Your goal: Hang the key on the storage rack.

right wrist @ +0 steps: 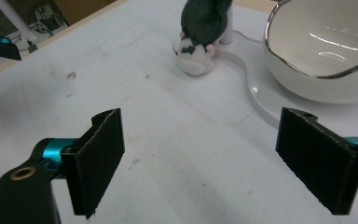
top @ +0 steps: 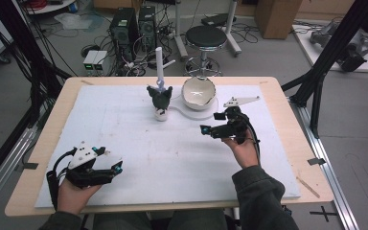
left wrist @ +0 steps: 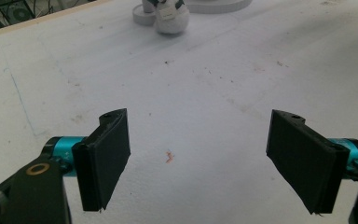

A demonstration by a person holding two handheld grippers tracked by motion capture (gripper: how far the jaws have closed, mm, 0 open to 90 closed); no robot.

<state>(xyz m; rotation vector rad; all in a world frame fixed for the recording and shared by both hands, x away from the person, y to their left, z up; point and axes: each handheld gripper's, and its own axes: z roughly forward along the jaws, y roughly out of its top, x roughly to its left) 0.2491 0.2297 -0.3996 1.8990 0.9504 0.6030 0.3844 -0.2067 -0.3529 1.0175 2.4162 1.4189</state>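
Both my grippers out over the table, jaws apart.

My left gripper sits low near my side, held in my left hand, its jaws spread wide with nothing between them. My right gripper is raised farther forward in my right hand, pointing leftward, jaws wide and empty.

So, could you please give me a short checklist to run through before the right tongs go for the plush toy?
1. Right tongs open, nothing between the jaws: ok.
2. Plush toy ahead of them, path over the white mat free: ok.
3. Toy upright: not ok, it stands head down.
4. White bowl apart from the toy: ok.
5. Left tongs open, resting near the table's front edge: ok.
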